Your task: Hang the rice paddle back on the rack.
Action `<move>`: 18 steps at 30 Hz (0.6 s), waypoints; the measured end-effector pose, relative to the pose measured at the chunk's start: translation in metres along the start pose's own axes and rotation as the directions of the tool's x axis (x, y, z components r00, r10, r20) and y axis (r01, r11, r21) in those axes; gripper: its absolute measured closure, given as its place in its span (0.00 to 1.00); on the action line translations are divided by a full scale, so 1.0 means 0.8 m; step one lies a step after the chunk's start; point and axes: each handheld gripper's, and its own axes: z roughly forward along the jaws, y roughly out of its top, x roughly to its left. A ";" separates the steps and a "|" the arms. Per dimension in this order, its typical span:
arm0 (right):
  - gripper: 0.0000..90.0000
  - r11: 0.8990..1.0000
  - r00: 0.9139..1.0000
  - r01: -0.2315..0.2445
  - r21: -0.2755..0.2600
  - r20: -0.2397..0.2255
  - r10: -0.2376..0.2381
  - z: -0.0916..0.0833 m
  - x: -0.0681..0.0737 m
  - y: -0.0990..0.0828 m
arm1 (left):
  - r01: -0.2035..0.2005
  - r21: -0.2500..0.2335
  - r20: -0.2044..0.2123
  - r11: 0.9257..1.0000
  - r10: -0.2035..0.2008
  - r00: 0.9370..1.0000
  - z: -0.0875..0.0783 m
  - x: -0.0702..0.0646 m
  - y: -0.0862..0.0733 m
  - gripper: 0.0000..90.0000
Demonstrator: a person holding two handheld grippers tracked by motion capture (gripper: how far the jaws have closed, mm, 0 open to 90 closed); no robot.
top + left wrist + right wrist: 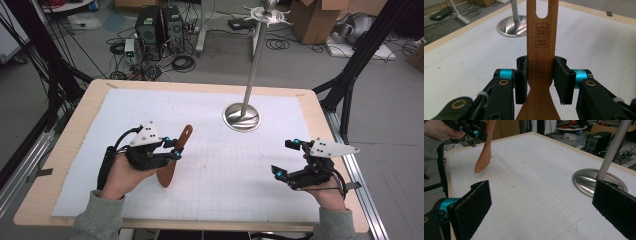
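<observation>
The wooden spatula (176, 155) is clamped in the left gripper (176, 149) over the left half of the white mat (210, 165). In the high view its long axis runs on a diagonal: the slotted handle end points up and away toward the far right, the broad blade end points down toward the person, its tip close above the mat or just on it — which of the 2 cannot be told. In the left gripper view the handle (541, 37) rises straight up between the 2 pads, both pressing its narrow edges just above where the wood widens into the blade; the jaws are closed part way, as far as the handle's width allows.

The left hand (120, 175) comes in from the near edge with the forearm angled inward, the gripper lying roughly level and aimed to the right. The right hand (327, 192) sits near the near right corner, its right gripper (285, 159) aimed left and away across the mat, jaws spread wide with nothing between them — in the right gripper view the 2 black pads (474, 205) stand far apart at the frame's sides.

Between the 2 grippers the mat is bare. The metal stand (242, 117) has its round base on the far middle of the mat, well apart from the spatula, its pole rising upward. The table (70, 150) shows a wooden border round the mat; the left gripper is well inside it, the right hand near the right edge.
</observation>
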 end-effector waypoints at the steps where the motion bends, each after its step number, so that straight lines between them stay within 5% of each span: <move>1: 0.01 1.000 1.000 0.003 -0.001 0.000 -0.003 0.000 0.000 0.000 | 0.003 -0.004 -0.003 1.000 -0.003 1.000 0.000 0.001 0.000 0.72; 18: 0.01 1.000 1.000 -0.002 0.001 -0.003 0.002 0.001 -0.004 0.000 | 0.041 -0.048 -0.002 0.998 -0.041 0.999 -0.013 0.011 0.001 0.72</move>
